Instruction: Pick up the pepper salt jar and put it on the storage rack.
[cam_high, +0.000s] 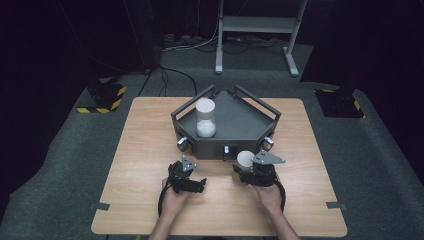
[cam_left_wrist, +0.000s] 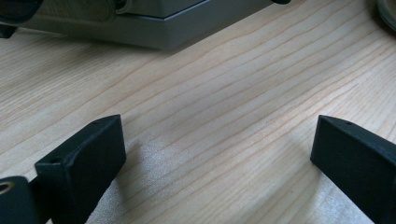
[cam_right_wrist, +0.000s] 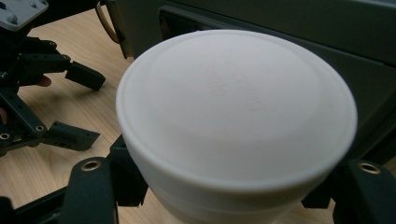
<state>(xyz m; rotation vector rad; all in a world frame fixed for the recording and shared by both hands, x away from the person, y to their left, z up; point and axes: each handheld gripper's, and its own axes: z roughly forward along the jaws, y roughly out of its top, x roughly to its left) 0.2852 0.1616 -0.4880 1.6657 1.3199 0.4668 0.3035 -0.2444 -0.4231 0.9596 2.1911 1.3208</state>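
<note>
The right claw pinches a white lid just in front of the grey tray on the counter; faint embossed marks on the lid are unreadable. The left claw rests spread on bare wood. A jar stands in the tray.

Tray at table centre, far side; jar inside, toward its left. Before the tray: capped container at right, probably resting on the tabletop.
</note>
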